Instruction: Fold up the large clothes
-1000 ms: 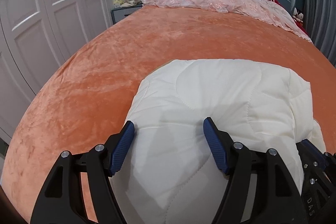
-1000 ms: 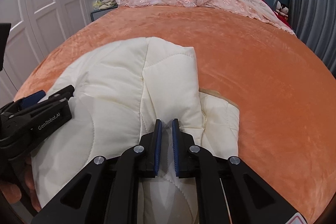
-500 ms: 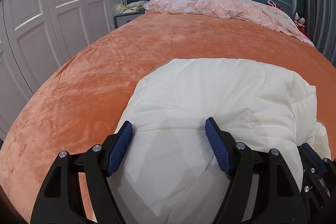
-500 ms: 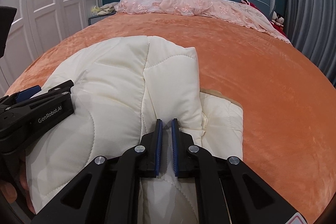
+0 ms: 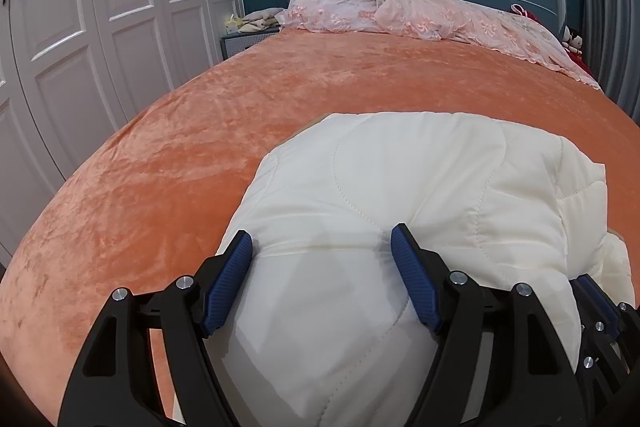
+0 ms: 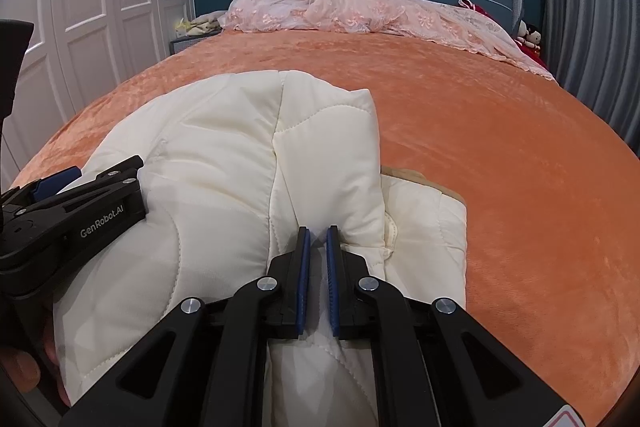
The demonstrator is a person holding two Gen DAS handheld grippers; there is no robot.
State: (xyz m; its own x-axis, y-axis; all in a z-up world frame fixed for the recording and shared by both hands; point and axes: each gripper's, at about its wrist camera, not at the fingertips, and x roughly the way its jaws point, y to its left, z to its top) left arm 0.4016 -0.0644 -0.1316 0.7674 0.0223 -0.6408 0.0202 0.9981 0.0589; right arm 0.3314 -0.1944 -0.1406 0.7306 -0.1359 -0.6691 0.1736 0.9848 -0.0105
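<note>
Little has shifted: lower frame, right claw (image 6: pixel 316 239) stays clenched on cream quilted coat (image 6: pixel 224 163), left claw (image 5: pixel 322 243) released astride it; fold nearly complete.

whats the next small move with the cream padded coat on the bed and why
Probably carry the pinched fold forward across the coat. The right gripper is shut on a ridge of its fabric, the left gripper straddles the bulging near edge with jaws wide, and bare orange bedspread lies ahead.
</note>
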